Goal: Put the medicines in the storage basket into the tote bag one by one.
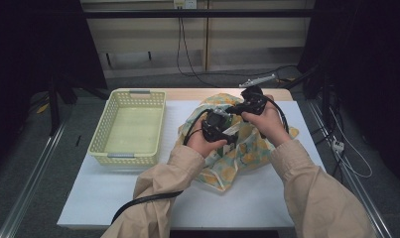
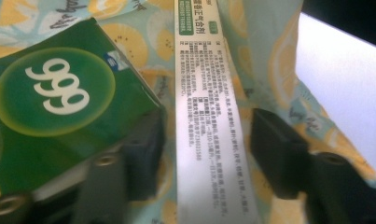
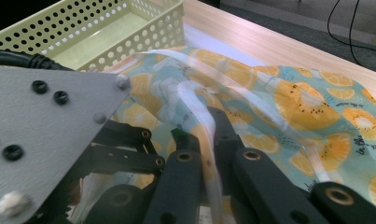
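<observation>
Two boxes lie inside the lemon-print plastic bag (image 1: 237,148): a green carton (image 2: 59,107) reading "999" and a white printed box (image 2: 209,140). Our left gripper (image 2: 206,140) spreads wide around the white one; our right gripper (image 3: 206,135) pinches the bag's clear handle (image 3: 199,112).

I wear tan sleeves (image 1: 311,193) with loose cuffs. My left gripper (image 2: 204,140) has chunky matte-black jaws with brass-ringed screw holes; a thick black cable (image 1: 138,202) trails behind it. My right gripper (image 3: 205,135) is black too, with jointed, bolted linkage arms.

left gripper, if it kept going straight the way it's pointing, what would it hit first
Most likely the long white box standing between its open jaws, inside the fruit-print bag. The green 999 box sits just off to one side; depth is hard to judge.
</observation>
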Available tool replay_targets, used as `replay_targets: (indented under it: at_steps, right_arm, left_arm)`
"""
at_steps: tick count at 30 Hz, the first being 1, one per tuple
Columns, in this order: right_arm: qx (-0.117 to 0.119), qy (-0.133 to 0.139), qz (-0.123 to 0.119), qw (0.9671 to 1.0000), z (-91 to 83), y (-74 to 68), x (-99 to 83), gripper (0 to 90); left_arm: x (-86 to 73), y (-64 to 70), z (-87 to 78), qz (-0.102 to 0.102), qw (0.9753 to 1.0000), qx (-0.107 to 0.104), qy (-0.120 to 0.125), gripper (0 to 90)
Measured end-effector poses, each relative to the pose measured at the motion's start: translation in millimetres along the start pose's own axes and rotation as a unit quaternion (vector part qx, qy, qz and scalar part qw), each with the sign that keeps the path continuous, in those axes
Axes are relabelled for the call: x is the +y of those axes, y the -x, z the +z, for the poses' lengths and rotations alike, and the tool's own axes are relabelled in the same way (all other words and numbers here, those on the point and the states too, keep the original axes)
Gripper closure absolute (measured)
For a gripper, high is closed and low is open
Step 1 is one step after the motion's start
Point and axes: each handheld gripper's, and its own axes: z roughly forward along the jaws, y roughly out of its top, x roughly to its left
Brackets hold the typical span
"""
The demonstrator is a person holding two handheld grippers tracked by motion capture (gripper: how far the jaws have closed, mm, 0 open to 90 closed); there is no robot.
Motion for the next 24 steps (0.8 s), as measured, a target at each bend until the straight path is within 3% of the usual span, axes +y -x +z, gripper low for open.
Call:
replay_targets:
  at_steps: [2,7,9,13,16,21,22,24]
  right_arm:
    - [0.0,0.0,0.001,1.0,0.8,0.6,-1.1,90.0]
    - [0.001,-0.003,0.001,1.0,2.4,0.2,-3.5,90.0]
    - [0.001,-0.003,0.001,1.0,2.3,0.3,-4.2,90.0]
    - [0.0,-0.004,0.004,1.0,2.4,0.7,-5.5,90.0]
    - [0.0,-0.004,0.004,1.0,3.6,-0.1,-5.9,90.0]
    - [0.001,-0.005,0.0,1.0,5.3,-3.8,-5.4,90.0]
    - [0.001,-0.006,0.0,1.0,5.3,-4.0,-5.4,90.0]
    - [0.0,-0.006,0.001,1.0,5.3,-3.8,-5.8,90.0]
  left_arm:
    - [-1.5,2.1,-3.7,0.011,0.9999,0.001,-0.005,26.2]
    - [-8.8,3.8,-22.7,0.023,0.9996,-0.007,-0.015,18.4]
    - [-13.2,3.7,-33.8,0.021,0.9997,-0.009,-0.006,15.6]
    - [-23.7,6.0,-55.9,0.028,0.9995,-0.013,0.003,12.8]
    - [-34.5,7.2,-65.2,0.039,0.9991,-0.013,-0.006,12.3]
    - [-55.2,6.4,-70.7,0.045,0.9987,-0.014,-0.018,13.0]
    - [-59.6,7.4,-70.7,0.04,0.999,-0.005,-0.018,13.0]
    - [-68.8,6.7,-68.8,0.037,0.9989,-0.023,-0.019,13.3]
